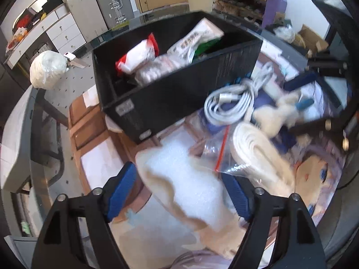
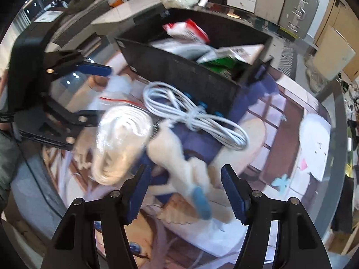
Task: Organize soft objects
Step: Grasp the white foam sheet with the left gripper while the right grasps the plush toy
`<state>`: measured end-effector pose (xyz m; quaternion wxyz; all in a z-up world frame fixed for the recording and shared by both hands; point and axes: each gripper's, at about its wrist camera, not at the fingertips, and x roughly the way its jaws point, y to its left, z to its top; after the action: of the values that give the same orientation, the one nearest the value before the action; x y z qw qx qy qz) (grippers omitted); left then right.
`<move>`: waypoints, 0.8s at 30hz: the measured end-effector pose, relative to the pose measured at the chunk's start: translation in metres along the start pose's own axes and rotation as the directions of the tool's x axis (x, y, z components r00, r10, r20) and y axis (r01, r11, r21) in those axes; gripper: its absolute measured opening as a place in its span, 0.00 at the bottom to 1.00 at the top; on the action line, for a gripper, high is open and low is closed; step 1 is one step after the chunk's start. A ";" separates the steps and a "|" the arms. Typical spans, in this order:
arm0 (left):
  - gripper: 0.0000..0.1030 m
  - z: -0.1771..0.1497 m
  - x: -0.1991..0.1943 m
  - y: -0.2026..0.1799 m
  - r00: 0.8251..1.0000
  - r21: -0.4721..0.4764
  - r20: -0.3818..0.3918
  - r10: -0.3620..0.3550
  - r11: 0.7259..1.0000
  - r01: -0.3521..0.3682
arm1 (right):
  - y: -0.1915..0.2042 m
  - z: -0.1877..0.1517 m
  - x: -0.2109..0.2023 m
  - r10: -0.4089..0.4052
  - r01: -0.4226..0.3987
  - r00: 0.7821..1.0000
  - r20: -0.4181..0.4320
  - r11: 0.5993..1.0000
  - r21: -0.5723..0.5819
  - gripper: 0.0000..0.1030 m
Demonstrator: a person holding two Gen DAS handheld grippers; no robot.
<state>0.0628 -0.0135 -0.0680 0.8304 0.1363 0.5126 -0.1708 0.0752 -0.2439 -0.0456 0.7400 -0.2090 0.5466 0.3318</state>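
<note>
A black bin [image 1: 170, 94] holds several soft packets, one red and white [image 1: 136, 56]. My left gripper [image 1: 179, 192] is open, its blue pads on either side of a white foam sheet [image 1: 186, 179], apart from it. My right gripper [image 2: 186, 192] is open around a cream plush toy [image 2: 177, 157] with a blue tip, pads not touching. A coiled white cable [image 2: 193, 116] and a bagged cream strap roll [image 2: 121, 143] lie beside the bin [image 2: 184, 74]. The right gripper also shows in the left wrist view [image 1: 300, 103], and the left gripper in the right wrist view [image 2: 98, 89].
A printed cloth mat [image 2: 291, 112] covers the round table. A white stuffed bag [image 1: 47, 69] lies beyond the bin. Suitcases [image 1: 112, 2], drawers [image 1: 65, 31] and shelves stand at the back. A white paper piece [image 2: 314, 143] lies on the mat at the right.
</note>
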 end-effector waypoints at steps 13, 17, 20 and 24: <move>0.76 -0.018 -0.001 0.009 0.997 0.015 -0.062 0.043 0.999 -0.042 | -0.005 -0.031 -0.003 0.031 -0.035 0.996 -0.086 0.998 -0.049 0.65; 0.76 -0.015 -0.009 0.020 0.998 -0.014 -0.031 0.049 0.999 -0.050 | 0.013 -0.037 -0.005 0.065 -0.077 0.993 -0.103 0.991 -0.109 0.65; 0.76 -0.012 -0.012 0.021 0.999 -0.033 -0.008 0.040 0.999 -0.040 | 0.024 -0.037 0.000 0.026 -0.042 0.994 -0.105 0.987 -0.156 0.60; 0.38 -0.005 -0.002 0.014 0.999 -0.029 -0.020 0.029 0.999 -0.029 | 0.026 -0.029 -0.002 0.043 -0.053 0.996 -0.076 0.989 -0.136 0.29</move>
<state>0.0635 0.0016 -0.0678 0.8297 0.1333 0.5209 -0.1499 0.0365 -0.2455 -0.0514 0.6950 -0.2586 0.5538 0.3786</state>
